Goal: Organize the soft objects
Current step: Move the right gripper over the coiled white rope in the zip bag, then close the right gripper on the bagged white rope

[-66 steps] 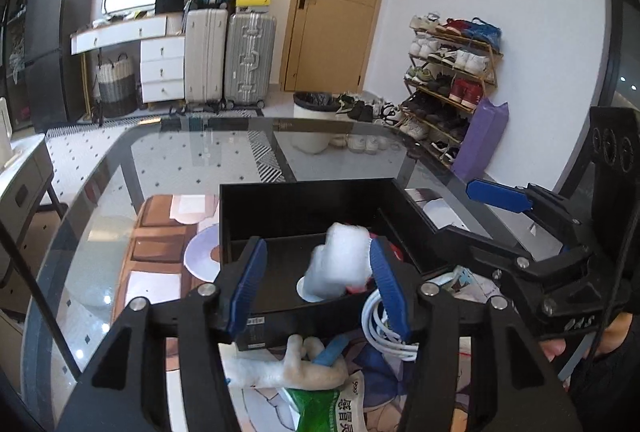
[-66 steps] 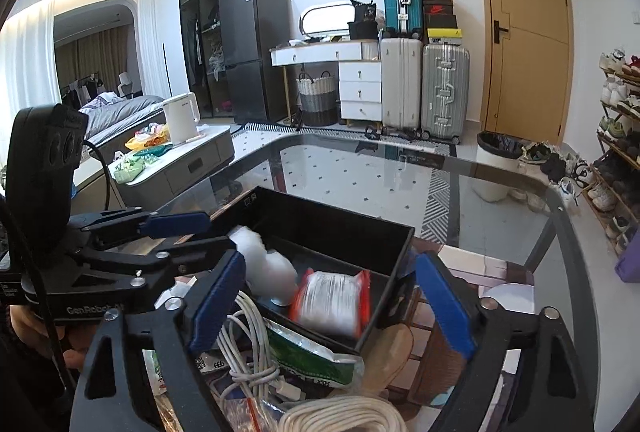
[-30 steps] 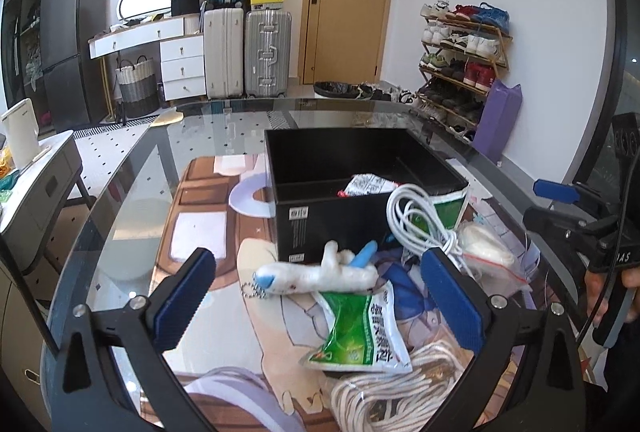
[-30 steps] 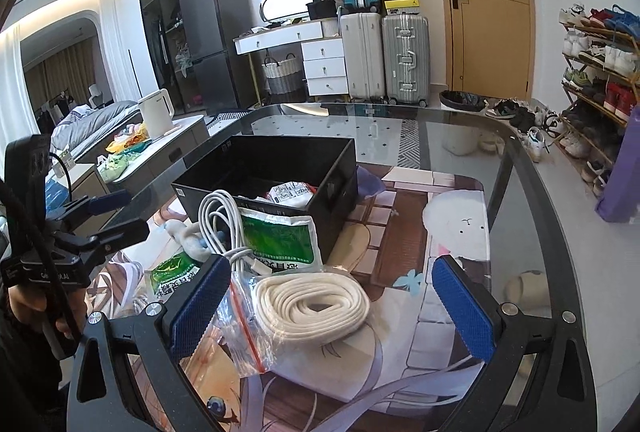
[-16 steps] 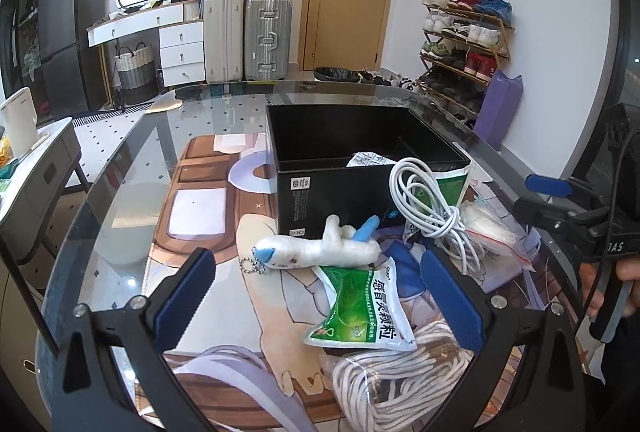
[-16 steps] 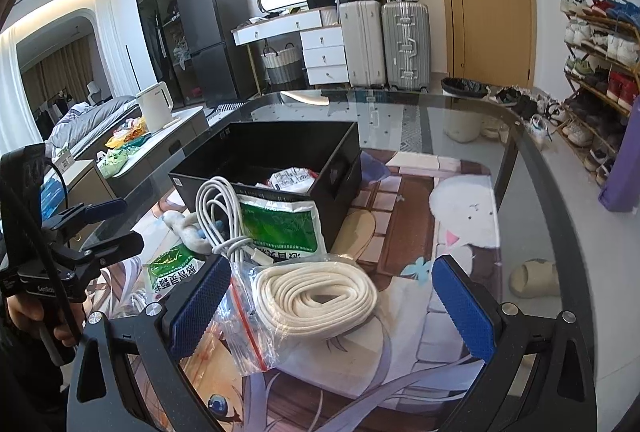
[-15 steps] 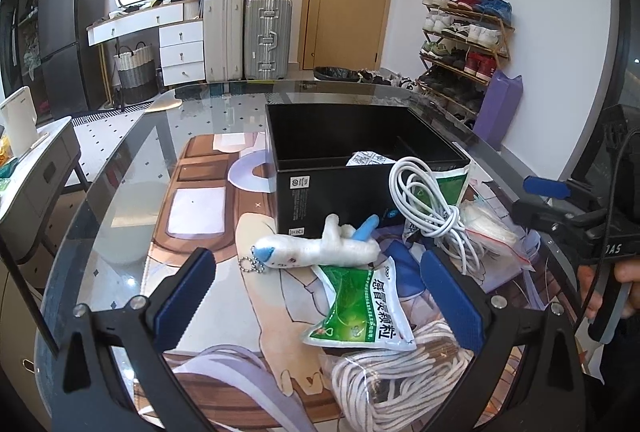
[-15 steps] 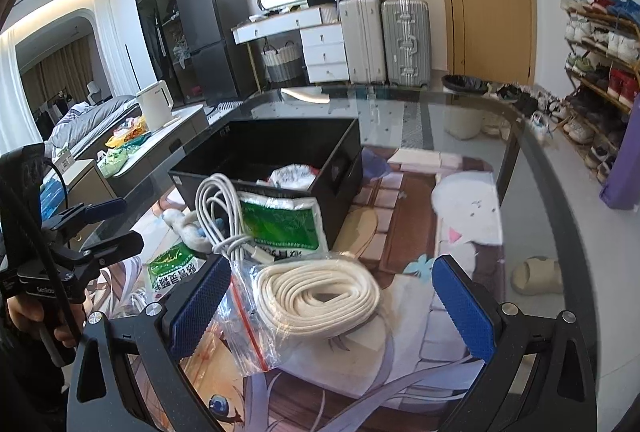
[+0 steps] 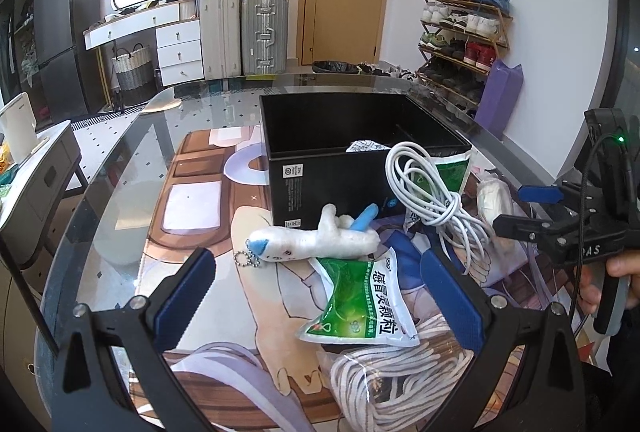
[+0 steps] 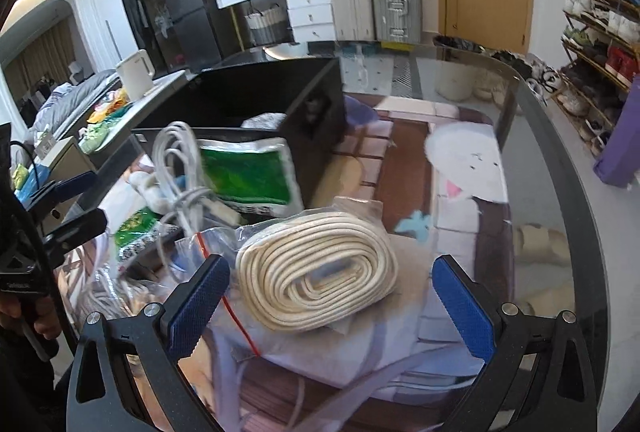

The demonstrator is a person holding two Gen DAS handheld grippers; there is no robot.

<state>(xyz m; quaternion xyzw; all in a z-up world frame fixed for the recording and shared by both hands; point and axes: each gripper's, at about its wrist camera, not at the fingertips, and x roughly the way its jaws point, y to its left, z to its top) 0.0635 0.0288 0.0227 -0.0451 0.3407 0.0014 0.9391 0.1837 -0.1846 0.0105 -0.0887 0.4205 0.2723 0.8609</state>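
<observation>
Two hand-held grippers hover over a cluttered glass table (image 9: 120, 168), both empty, with their blue-padded jaws spread wide. This looks like the moment between picks: some items already lie in the open black rectangular storage box (image 9: 320, 160) at the far middle of the table, and more soft things wait on the near side of it.

The left gripper (image 9: 320, 296) points forward and slightly down. Framed between its jaws lies a white plush aeroplane toy with blue nose and tail (image 9: 316, 240), resting just in front of the box, touching a green-and-white foil medicine sachet (image 9: 360, 304) nearer the camera. A bundled white charging cable (image 9: 424, 192) leans against the box's right near corner, and a bagged white rope coil (image 9: 400, 384) lies nearest of all.

The right gripper (image 10: 328, 296) is angled down over a cream rope coil in a clear zip bag (image 10: 320, 272), which sits between its jaws but untouched. This view is motion-blurred.

The next move probably calls for one gripper to lower, close gently on its soft target, and carry it into the box.
</observation>
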